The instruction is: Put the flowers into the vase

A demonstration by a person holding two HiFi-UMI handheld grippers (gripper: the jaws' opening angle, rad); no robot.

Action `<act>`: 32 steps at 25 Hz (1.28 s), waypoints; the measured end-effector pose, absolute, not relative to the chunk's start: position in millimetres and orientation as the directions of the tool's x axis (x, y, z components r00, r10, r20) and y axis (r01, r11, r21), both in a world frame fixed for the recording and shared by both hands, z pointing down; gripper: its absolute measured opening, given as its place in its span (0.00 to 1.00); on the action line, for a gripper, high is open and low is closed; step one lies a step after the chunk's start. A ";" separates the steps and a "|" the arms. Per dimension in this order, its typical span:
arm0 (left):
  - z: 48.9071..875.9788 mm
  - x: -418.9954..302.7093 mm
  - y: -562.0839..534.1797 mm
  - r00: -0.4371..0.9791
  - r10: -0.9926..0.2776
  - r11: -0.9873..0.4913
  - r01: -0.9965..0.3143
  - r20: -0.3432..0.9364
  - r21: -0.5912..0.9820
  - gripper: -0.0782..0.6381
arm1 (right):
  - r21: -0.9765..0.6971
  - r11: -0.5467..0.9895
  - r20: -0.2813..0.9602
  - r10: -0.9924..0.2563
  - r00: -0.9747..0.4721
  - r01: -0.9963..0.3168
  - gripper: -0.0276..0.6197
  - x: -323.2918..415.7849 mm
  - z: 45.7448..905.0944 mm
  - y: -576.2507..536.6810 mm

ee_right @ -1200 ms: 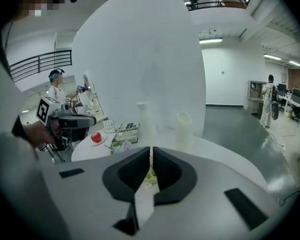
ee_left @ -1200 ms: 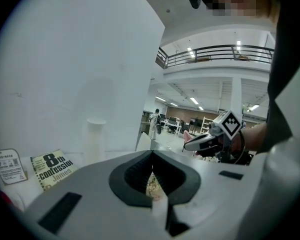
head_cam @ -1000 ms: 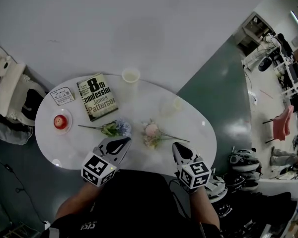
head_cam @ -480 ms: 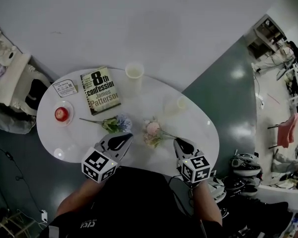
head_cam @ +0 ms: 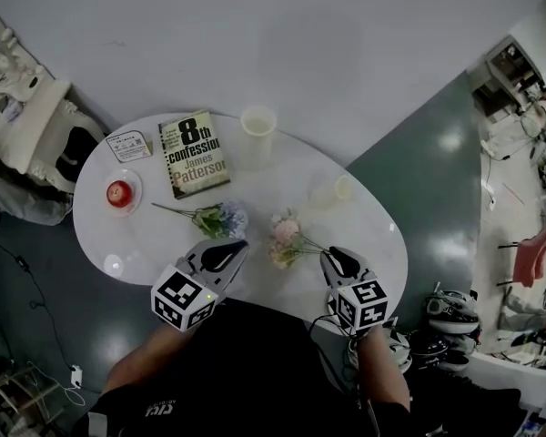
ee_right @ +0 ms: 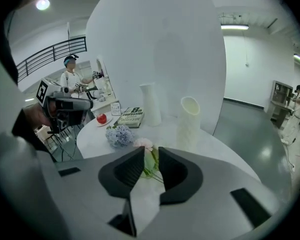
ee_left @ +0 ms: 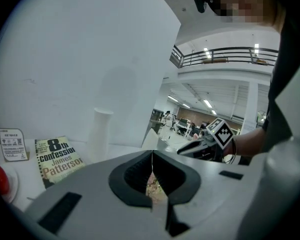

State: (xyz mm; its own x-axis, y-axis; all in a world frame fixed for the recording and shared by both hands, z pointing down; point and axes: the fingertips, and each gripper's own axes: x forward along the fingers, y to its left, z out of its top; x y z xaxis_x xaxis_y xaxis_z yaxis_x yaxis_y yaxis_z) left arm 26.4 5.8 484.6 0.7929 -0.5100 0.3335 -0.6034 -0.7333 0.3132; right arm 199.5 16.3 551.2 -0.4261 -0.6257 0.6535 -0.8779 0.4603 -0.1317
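the pink flowers [head_cam: 285,235] are a light, floppy bunch: soft petals that bruise, and thin green stems that bend but give the only firm place to pinch. i would take them low on the stems, clear of the blooms, and squeeze gently, since a hard pinch could crush or snap them. they lie flat on the white counter [head_cam: 373,253], blooms toward the middle and stems trailing out toward the right gripper [head_cam: 335,260]. its fingers [ee_right: 177,174] have just been parting and stand a little apart with nothing between them. through the gap the stems show just ahead of the tips, near but not straddled. the blue flowers [head_cam: 226,218] lie beside the pink ones, just in front of the left gripper [head_cam: 232,248], whose fingers [ee_left: 132,174] are clenched together on nothing. 2 vases stand upright further back: a tall white vase [head_cam: 257,126] next to the book [head_cam: 194,153], and a pale ribbed vase [head_cam: 341,189] just beyond the pink bunch, well placed for the right hand. no flower is in either vase yet.
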 end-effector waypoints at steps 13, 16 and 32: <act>480.6 23.9 -4.6 0.769 -0.548 -0.703 -0.637 0.329 0.318 0.13 | -0.052 0.620 0.718 -0.522 -0.460 -0.783 0.29 189.8 563.3 7.3; 480.3 24.2 -5.2 0.767 -0.552 -0.699 -0.640 0.328 0.321 0.13 | -0.013 0.661 0.744 -0.495 -0.449 -0.751 0.32 189.1 567.3 7.0; 479.3 15.2 -6.1 0.749 -0.573 -0.673 -0.661 0.332 0.332 0.13 | 0.061 0.815 0.834 -0.359 -0.418 -0.577 0.42 175.2 607.1 7.1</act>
State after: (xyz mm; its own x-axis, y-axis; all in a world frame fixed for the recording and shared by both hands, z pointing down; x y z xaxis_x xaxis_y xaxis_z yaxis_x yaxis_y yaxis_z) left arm 15.2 -6.1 479.3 0.7493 -0.5729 0.3322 -0.6614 -0.6725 0.3320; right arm 175.2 7.1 607.1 -0.4185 -0.3588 0.8343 -0.5768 0.8146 0.0611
